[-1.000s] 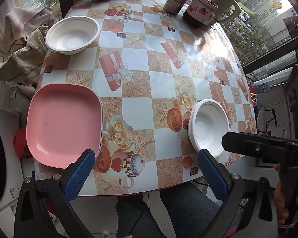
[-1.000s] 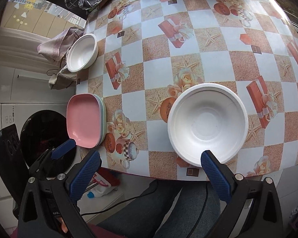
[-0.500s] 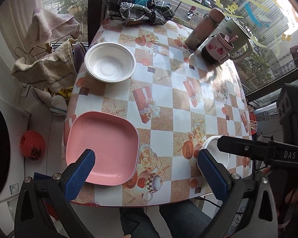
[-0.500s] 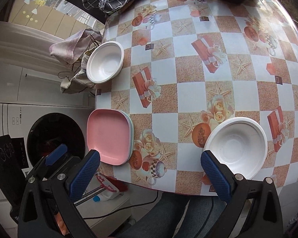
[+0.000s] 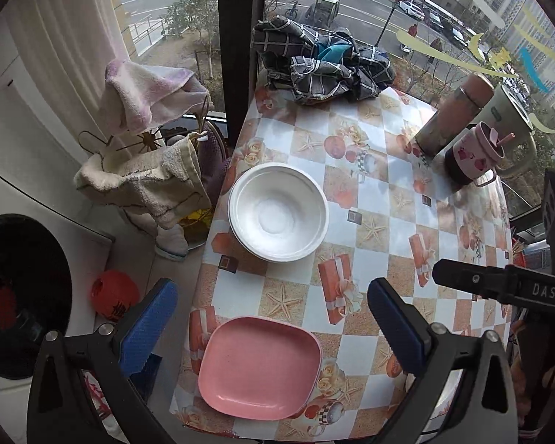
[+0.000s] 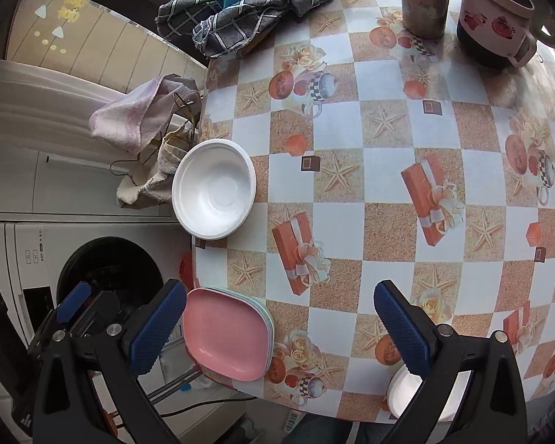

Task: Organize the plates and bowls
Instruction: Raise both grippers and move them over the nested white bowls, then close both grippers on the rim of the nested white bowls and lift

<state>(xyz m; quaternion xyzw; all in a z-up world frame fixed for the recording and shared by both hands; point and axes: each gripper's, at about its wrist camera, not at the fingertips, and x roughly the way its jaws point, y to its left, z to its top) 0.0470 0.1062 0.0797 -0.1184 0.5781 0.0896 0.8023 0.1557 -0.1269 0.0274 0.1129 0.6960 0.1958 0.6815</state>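
Observation:
A pink square plate (image 5: 261, 366) tops a small stack at the table's near left corner; a pale green plate edge shows under it in the right wrist view (image 6: 227, 336). A white bowl (image 5: 278, 211) sits at the left edge farther back, and shows in the right wrist view (image 6: 214, 188). A second white bowl (image 6: 412, 396) peeks out at the near edge behind the right finger. My left gripper (image 5: 273, 329) is open and empty above the pink plate. My right gripper (image 6: 279, 325) is open and empty above the near table edge.
A checked dark cloth (image 5: 322, 63) lies at the table's far end. A tall metal flask (image 5: 453, 114) and a pink mug (image 5: 477, 155) stand at the far right. Towels hang on a rack (image 5: 148, 162) left of the table, beside a washing machine (image 6: 74, 270).
Both grippers have pulled back and risen from the table. The near white bowl has slid out of the left view and to the bottom edge of the right view. Both stay open.

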